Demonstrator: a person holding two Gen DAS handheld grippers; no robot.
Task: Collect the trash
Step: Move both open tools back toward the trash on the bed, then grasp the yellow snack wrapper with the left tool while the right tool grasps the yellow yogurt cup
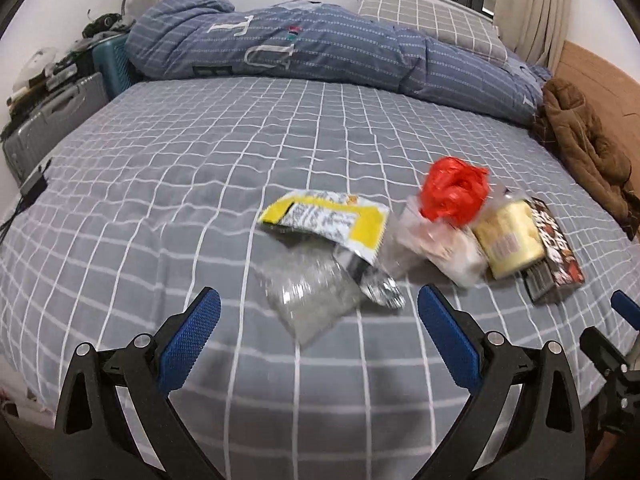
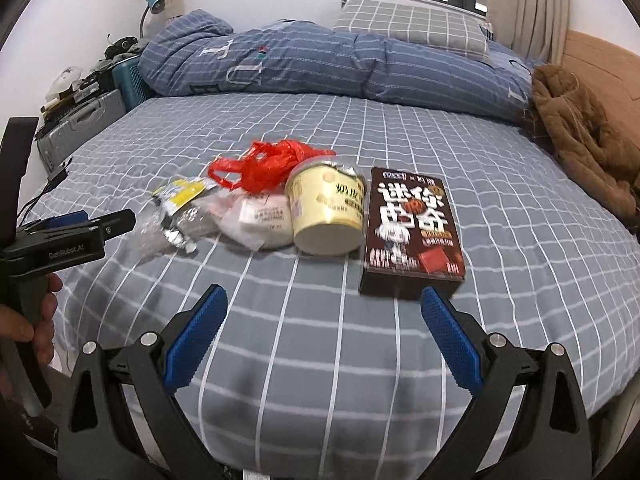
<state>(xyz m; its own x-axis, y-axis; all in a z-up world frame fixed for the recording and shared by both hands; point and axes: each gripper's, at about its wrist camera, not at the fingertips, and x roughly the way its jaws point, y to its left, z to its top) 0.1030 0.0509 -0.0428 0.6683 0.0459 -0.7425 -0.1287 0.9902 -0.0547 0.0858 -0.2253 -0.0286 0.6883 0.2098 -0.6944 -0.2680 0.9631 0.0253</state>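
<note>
Trash lay in a loose row across the middle of a bed with a grey checked sheet. From left to right in the right wrist view it ran: a clear crumpled plastic bag, a yellow snack wrapper with its silver lining showing, a white packet in clear film, a cream-coloured cup tipped on its side, and a dark brown snack box lying flat, touching or just beside the cup. A red plastic bag sat bunched behind the packet and cup.

The left gripper hung over the near edge of the sheet with its blue-padded jaws wide apart and nothing between them, the clear bag just ahead of it. The right gripper was likewise spread wide and empty, its right finger close to the near corner of the box. A hand held the left gripper's handle.

A blue striped quilt was piled along the far side, with a brown jacket at the right.
</note>
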